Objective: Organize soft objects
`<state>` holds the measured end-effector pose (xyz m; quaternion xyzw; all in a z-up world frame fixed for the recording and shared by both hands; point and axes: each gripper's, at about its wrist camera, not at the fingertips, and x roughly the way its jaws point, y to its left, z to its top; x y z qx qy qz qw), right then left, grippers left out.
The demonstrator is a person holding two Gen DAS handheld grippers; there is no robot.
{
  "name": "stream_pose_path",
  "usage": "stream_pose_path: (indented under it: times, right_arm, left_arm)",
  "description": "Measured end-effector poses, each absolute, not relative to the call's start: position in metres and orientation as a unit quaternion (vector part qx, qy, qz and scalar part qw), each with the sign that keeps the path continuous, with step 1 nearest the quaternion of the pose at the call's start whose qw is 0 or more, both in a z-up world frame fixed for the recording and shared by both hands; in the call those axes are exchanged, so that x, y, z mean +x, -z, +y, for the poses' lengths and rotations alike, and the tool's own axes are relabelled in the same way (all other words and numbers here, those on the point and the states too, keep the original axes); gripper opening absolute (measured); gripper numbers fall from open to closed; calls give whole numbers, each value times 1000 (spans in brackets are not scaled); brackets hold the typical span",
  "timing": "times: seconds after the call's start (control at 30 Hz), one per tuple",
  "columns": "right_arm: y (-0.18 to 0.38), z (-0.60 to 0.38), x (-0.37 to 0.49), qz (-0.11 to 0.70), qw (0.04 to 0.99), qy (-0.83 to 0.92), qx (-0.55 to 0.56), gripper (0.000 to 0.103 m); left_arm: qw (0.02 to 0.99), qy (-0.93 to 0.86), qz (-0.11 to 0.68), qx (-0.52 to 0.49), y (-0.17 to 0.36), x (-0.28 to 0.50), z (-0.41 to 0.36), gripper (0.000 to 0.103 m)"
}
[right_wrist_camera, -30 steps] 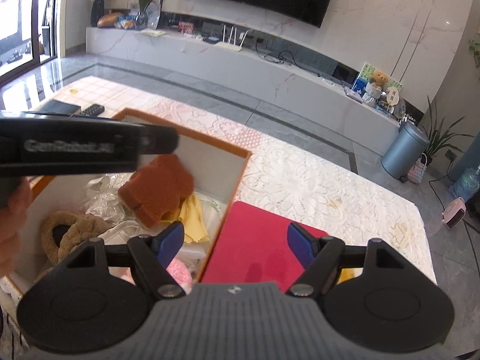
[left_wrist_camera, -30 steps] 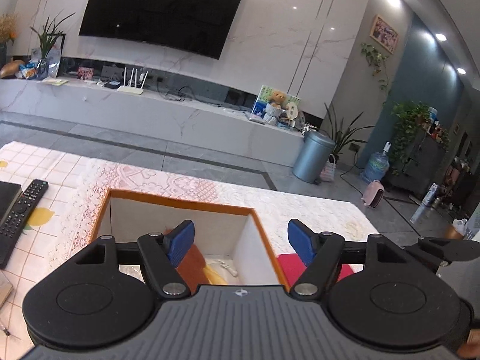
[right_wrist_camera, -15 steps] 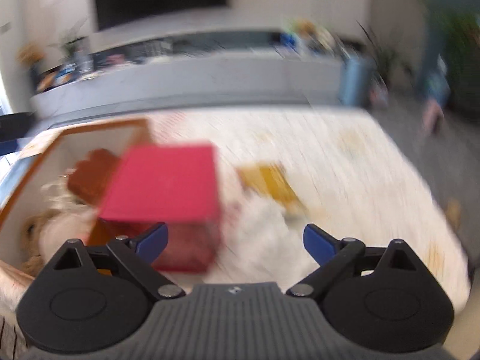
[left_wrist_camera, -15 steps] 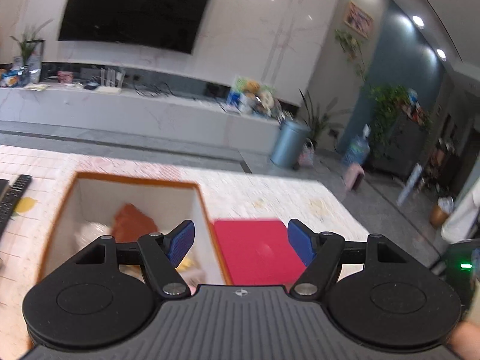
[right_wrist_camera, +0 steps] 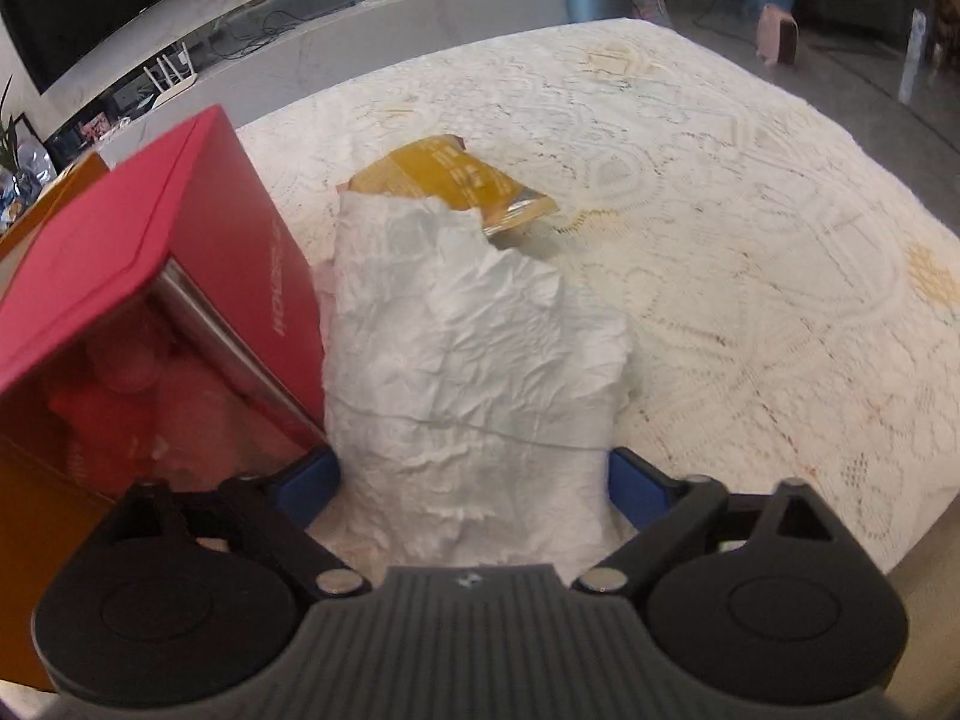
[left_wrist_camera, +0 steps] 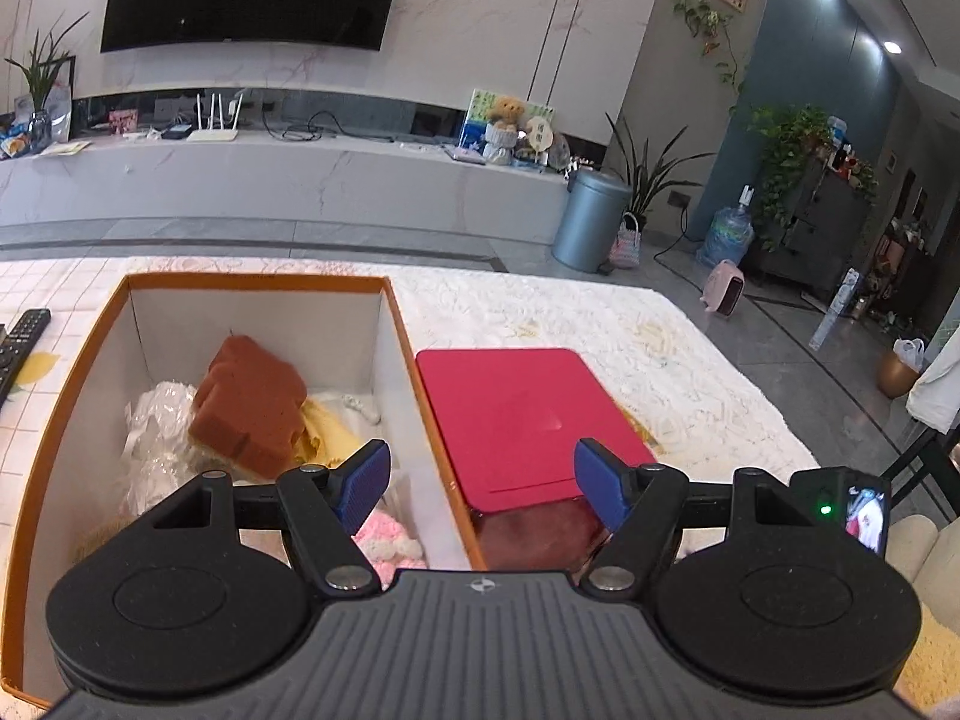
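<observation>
An orange-rimmed open box (left_wrist_camera: 384, 324) on the table holds soft things: a brown sponge-like block (left_wrist_camera: 249, 402), white crinkly wrap (left_wrist_camera: 153, 426), a yellow cloth (left_wrist_camera: 327, 429) and a pink knit piece (left_wrist_camera: 384, 540). My left gripper (left_wrist_camera: 480, 477) is open and empty above the box's right wall. A crumpled white cloth (right_wrist_camera: 468, 360) lies on the table right of the red box (right_wrist_camera: 150, 276). My right gripper (right_wrist_camera: 474, 483) is open, its blue pads on either side of the cloth's near end. A yellow packet (right_wrist_camera: 450, 180) lies partly under the cloth's far end.
The red box (left_wrist_camera: 522, 414) stands right against the open box's right side. A remote (left_wrist_camera: 21, 342) lies at the table's left. The lace tablecloth (right_wrist_camera: 750, 240) stretches right to the table edge. The right gripper's body (left_wrist_camera: 840, 504) shows at the lower right of the left wrist view.
My right gripper swung right from over the open box and came down around the white cloth. My left gripper drew back and turned right, so the box's inside shows.
</observation>
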<state>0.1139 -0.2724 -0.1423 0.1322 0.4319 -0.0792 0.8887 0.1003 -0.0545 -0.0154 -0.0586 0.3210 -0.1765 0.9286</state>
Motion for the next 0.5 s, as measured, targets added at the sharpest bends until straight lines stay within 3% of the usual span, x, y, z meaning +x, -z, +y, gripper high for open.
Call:
stream_pose_path:
  times: [0.03,0.07,0.13,0.17,0.33,0.43,0.5]
  right_arm:
    - [141,-273,115,432,890,71,128,53]
    - [139,-275,114,434,889,69,128,46]
    - [134,-282,112,435,889,62,129,22]
    - [130,-285,107,431,891,66,125,18]
    - [106,-283,84,454,886,85,-33,18]
    - [101,-302,76,466,879,102,-14,20]
    - [102,-312,76,470,879,82,19,42]
  left_arm:
    - [928,176,323,-58,16,100,-54,83]
    - [928,176,324,-57,16,99,-54,83]
    - [927,177,325,-57,16,96,-54,83]
    - [927,177,325,-57,15,95,-54,83]
    - [926,188,323,-55,9,90,-52,83]
    - [927,188,322,-47,7,87,-52,83]
    - [927,190,320,-45,5,86,-52,83]
